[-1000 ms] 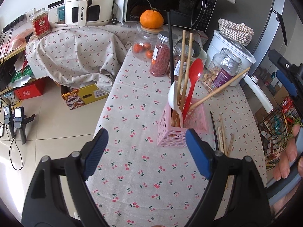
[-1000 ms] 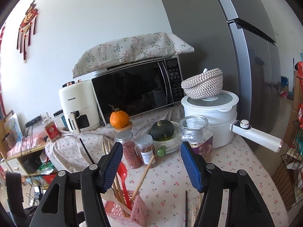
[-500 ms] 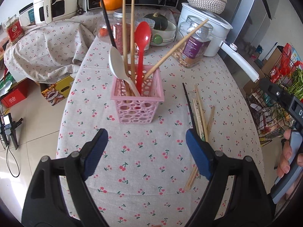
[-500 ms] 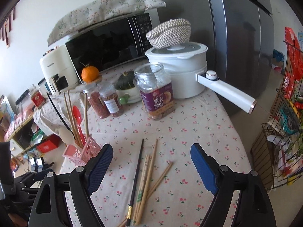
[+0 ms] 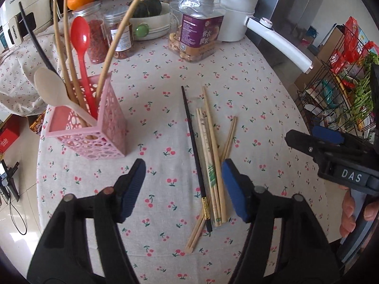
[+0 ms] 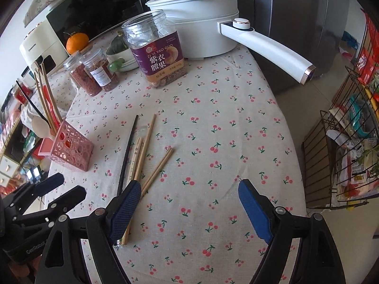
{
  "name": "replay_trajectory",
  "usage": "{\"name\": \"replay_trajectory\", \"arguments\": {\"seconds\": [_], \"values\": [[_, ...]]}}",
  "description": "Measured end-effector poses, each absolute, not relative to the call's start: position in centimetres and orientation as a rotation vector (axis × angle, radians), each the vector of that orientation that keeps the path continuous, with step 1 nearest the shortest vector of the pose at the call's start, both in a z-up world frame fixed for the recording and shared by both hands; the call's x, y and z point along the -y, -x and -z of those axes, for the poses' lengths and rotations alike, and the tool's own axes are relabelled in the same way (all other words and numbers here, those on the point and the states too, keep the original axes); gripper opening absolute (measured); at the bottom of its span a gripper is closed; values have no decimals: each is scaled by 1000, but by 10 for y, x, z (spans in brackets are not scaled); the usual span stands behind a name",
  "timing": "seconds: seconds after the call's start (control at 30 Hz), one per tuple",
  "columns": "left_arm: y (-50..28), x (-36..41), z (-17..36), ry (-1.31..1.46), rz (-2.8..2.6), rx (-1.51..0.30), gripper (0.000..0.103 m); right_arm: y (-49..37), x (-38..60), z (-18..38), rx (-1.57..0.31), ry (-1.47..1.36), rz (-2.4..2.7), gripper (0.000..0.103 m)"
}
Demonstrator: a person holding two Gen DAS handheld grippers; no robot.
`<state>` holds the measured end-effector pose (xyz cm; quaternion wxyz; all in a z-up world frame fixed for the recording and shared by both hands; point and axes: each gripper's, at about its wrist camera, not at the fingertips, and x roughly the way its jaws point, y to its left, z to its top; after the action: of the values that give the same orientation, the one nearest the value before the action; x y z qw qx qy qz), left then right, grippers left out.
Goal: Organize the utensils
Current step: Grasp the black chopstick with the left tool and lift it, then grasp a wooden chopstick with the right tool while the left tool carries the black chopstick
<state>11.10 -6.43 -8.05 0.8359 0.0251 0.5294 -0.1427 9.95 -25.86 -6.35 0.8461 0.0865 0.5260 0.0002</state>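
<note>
The loose chopsticks (image 5: 208, 156) lie in a bundle on the surface (image 5: 255, 99), just right of the pink holder (image 5: 94, 132) that already carries spoons and chopsticks. Your left claw (image 5: 182, 187) hangs spread wide above the bundle, gripping nothing. Your right claw (image 6: 189, 203) is also wide apart and empty, its left finger (image 6: 123, 210) over the chopstick ends.

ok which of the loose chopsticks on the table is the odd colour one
The black chopstick, leftmost in the pile; the others lying beside it are all pale wood.
</note>
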Motion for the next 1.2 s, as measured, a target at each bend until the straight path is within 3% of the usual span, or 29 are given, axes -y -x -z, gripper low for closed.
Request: {"name": "replay_trajectory", "arguments": {"seconds": [0.07,0.17,0.27,0.67,0.8,1.2], "values": [[-125,75,92,-17,307,-1155,31,-100,264,63,-1111,-181,8,85],[-146,90,108,-13,255,-1162,17,-100,273,62,-1108,-182,20,85],[-164,98,122,-7,198,-1166,12,-99,281,58,-1100,-201,13,85],[-195,101,152,8,140,-1217,11,-100,284,49,-1074,-180,5,85],[-190,103,149,-24,147,-1214,6,-101,284,52,-1081,-179,11,85],[-117,74,76,-65,288,-1058,7,-109,274,56,-1093,-177,35,85]]}}
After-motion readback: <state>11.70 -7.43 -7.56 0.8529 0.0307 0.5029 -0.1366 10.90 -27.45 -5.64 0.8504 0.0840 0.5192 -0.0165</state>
